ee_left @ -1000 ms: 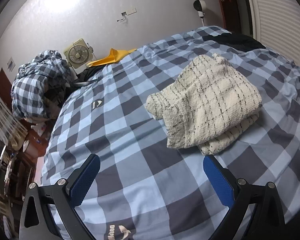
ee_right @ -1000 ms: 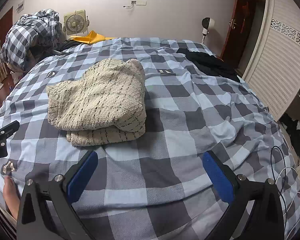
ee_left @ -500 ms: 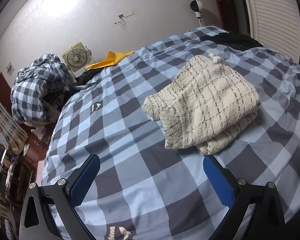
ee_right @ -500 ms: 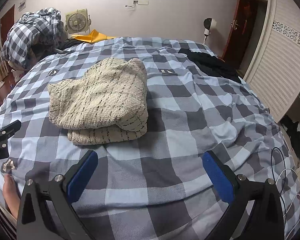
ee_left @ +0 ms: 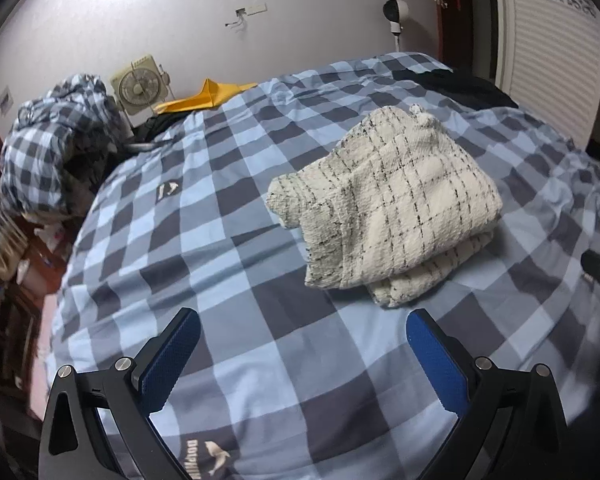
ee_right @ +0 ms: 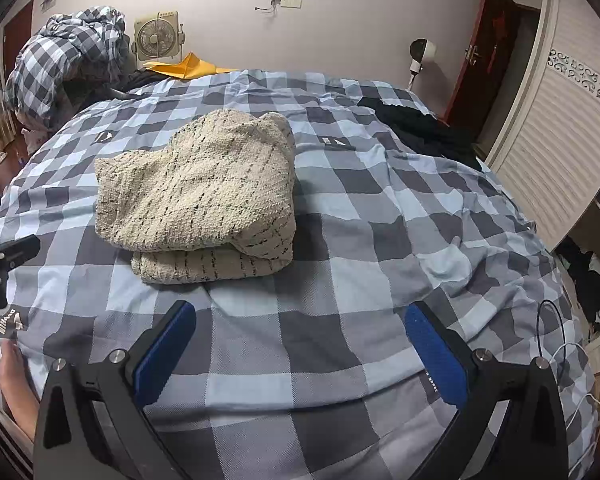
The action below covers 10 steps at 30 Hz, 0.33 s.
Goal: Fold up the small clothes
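Garment: a cream knit sweater with thin dark check lines lies folded into a thick bundle, resting on the bed toward its middle, on the blue-and-grey checked cover.
Left gripper: fingers spread wide apart, holding nothing, hovering above the cover short of the bundle.
Right gripper: fingers equally wide apart and empty, also above bare cover.
Key relation: from the left gripper the sweater sits ahead and to the right, its near corner just beyond the right finger; from the right gripper the sweater sits ahead and to the left.
Long axis: in the right wrist view the bundle's stacked folded edge faces the camera and runs left to right; in the left view the bundle runs diagonally away.
Nearer hand: hard to call; both look about equally near, one at each near corner.
Progress: the fold looks essentially finished, judging by the layered edges.
Likely next: tidy or set the bundle aside, or fetch another piece.
Other clothing: a black garment lies at the bed's far right edge, nearer the right gripper.
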{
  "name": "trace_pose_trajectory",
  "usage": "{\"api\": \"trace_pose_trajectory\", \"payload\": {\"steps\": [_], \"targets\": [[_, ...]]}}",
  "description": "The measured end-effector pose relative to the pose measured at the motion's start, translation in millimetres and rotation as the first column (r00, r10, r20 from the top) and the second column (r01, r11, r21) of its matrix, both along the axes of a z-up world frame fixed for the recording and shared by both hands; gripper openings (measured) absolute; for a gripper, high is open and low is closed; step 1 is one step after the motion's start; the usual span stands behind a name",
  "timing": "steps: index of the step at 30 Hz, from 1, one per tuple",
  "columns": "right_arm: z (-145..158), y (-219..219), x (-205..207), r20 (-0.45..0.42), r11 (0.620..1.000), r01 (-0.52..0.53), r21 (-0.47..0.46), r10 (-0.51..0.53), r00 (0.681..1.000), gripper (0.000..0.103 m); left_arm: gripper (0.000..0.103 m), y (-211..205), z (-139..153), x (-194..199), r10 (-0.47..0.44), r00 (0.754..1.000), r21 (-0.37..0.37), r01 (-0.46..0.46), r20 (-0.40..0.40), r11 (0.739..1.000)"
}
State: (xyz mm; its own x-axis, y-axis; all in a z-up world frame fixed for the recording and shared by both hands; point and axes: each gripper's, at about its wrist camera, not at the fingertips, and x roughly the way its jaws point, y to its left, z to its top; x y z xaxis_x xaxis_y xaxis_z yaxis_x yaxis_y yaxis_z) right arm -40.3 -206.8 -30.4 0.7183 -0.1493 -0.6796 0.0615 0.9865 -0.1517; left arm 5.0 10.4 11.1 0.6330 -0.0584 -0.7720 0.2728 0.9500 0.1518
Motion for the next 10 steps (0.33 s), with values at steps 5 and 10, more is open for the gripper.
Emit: {"api": "trace_pose_trajectory", "payload": {"steps": [5,10], "targets": [[-0.5,0.8,0.4,0.000,1.000,-0.009,-0.005,0.009,1.000,0.102,0.103,1.4,-3.4,-0.1,-0.018,0.999,-0.032,0.017,-0.034,0.999],[-0.6,1.3,0.7,-0.001,1.000,-0.010,-0.005,0.010,1.000,0.102,0.103,-3.5,-4.6,-1.9,-0.030,0.999,-0.005,0.030,-0.028,1.000]]}}
